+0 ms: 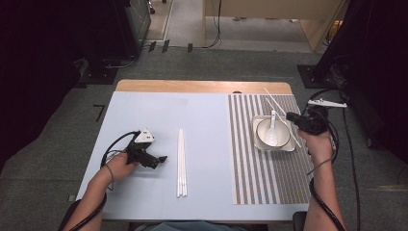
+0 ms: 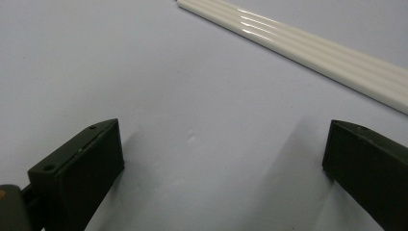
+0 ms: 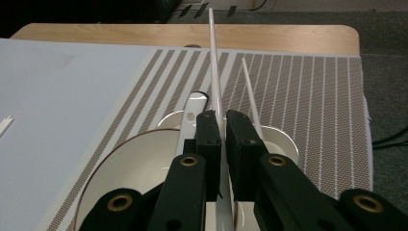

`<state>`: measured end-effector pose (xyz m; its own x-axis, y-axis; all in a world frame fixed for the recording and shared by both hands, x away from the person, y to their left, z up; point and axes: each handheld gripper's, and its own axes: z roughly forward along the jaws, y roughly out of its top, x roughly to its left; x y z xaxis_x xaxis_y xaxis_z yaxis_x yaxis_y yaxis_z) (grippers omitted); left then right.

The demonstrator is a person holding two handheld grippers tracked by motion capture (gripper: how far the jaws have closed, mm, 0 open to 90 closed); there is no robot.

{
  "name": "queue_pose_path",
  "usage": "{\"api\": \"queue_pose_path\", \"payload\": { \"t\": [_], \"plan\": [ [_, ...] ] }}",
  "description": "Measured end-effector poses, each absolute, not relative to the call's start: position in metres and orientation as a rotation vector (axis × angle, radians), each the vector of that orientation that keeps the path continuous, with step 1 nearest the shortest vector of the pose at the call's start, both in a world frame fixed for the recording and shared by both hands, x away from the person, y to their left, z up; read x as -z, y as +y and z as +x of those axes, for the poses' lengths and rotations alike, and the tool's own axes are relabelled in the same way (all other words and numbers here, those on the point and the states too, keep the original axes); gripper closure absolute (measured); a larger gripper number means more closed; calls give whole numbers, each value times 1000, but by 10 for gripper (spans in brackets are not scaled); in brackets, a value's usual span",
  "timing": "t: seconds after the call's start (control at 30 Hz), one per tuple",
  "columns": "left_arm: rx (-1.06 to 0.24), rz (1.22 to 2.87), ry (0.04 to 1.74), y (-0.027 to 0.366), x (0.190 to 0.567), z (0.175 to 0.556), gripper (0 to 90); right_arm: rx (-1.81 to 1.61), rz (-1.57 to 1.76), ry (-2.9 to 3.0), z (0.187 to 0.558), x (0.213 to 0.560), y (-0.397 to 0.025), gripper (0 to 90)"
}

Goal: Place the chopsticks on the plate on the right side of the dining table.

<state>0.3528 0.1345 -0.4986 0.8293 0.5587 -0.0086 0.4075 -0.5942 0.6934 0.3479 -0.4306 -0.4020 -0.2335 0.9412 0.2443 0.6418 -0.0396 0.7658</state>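
Chopstick (image 3: 215, 72), white and thin, is clamped between the two fingers of the right gripper (image 3: 222, 132), which are closed on it. It runs up from between them and points away over the striped mat (image 3: 308, 96). In the high view the right gripper (image 1: 294, 117) is at the right edge of the bowl (image 1: 262, 132), and the chopstick (image 1: 275, 101) slants from it toward the far side of the mat. A second chopstick (image 3: 250, 96) lies just beside the first one, with its lower part on the rim of the square plate (image 3: 284, 139) under the bowl. A white spoon (image 1: 272, 130) rests inside the bowl.

Well apart, on the blue part of the tabletop (image 1: 144, 110), a bundle of white chopsticks (image 1: 181, 163) lies flat. The left gripper (image 1: 161, 159) is near its left side, low over the tabletop, with its fingers (image 2: 77, 173) wide open and nothing between them.
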Motion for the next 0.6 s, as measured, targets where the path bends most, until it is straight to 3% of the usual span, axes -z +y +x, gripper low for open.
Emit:
{"api": "queue_pose_path", "payload": {
  "t": [0.6],
  "plan": [
    [-273,2287,704,134,499,353,1,-1102,1774,1839,348,433,-461,851]
  ]
}}
